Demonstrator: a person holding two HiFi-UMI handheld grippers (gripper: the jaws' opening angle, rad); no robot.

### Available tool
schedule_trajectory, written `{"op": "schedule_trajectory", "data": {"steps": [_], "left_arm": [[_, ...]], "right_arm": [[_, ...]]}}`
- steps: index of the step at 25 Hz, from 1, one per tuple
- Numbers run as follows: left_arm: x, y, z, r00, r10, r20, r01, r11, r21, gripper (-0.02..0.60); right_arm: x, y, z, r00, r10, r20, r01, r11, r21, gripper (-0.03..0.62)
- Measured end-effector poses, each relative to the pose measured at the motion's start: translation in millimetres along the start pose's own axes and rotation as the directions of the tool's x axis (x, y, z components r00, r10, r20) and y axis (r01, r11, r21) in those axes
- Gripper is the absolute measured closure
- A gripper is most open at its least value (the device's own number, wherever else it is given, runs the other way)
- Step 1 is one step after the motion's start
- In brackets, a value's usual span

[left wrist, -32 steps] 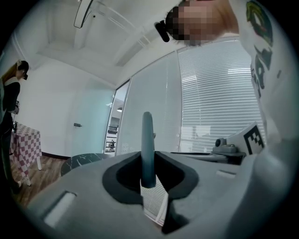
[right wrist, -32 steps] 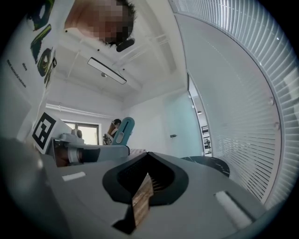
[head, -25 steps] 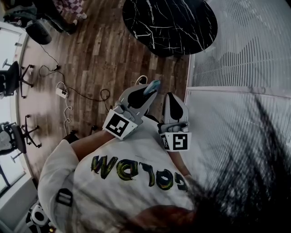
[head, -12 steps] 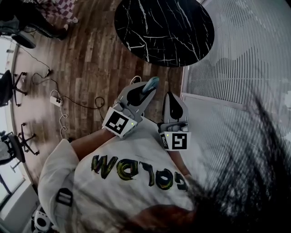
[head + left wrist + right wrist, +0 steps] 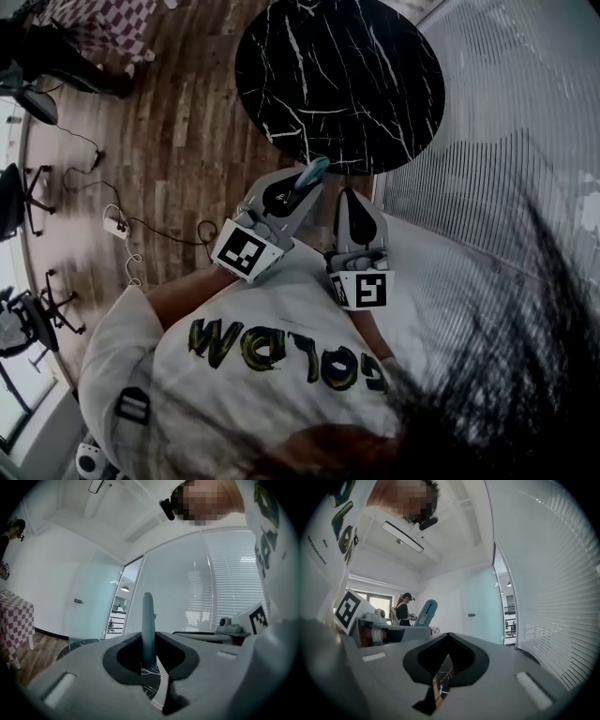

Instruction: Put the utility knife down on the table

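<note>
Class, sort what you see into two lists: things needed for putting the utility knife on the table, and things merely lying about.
Job: utility knife; left gripper, fingers shut on it; black round table.
Lying about: power strip on the floor; office chairs; checked cloth.

You hold two grippers, the left gripper [image 5: 296,191] and the right gripper [image 5: 350,199], carrying two marker cubes [image 5: 247,253] between them, one apiece. You have one utility knife [image 5: 313,173] and one round black marble table [image 5: 356,56]. Count one power strip [image 5: 114,224], one checked cloth [image 5: 103,23], three office chairs [image 5: 21,192] along the left edge, and one other person [image 5: 404,610].
</note>
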State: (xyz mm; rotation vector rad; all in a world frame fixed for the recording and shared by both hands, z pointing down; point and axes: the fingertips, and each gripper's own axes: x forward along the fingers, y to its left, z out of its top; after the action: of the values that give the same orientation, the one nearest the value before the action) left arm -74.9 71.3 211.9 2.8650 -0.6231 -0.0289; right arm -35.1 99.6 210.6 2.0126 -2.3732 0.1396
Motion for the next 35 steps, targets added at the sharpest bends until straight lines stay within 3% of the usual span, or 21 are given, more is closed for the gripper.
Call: {"op": "schedule_trajectory", "data": {"steps": [14, 25, 30, 35], "left_arm": [[29, 95, 0, 0.998, 0.020, -0.061, -0.020, 1.000, 0.004, 0.505], [66, 97, -7, 0.997, 0.026, -0.076, -0.026, 1.000, 0.000, 0.505], [83, 103, -12, 0.993, 0.067, -0.093, -0.070, 0.997, -0.028, 0.506], [98, 92, -13, 0.992, 0.061, -0.111, -0.061, 0.998, 0.002, 0.506]], "right_arm": [[100, -9, 7, 0.999, 0.037, -0.005, -0.037, 0.999, 0.010, 0.592], [110, -45, -2, 0.999, 0.041, -0.026, -0.040, 0.999, 0.025, 0.592], [112, -68, 0, 0.998, 0.065, -0.026, -0.064, 0.997, 0.036, 0.592], [111, -85, -4, 0.996, 0.087, -0.034, -0.085, 0.995, 0.052, 0.592]]}}
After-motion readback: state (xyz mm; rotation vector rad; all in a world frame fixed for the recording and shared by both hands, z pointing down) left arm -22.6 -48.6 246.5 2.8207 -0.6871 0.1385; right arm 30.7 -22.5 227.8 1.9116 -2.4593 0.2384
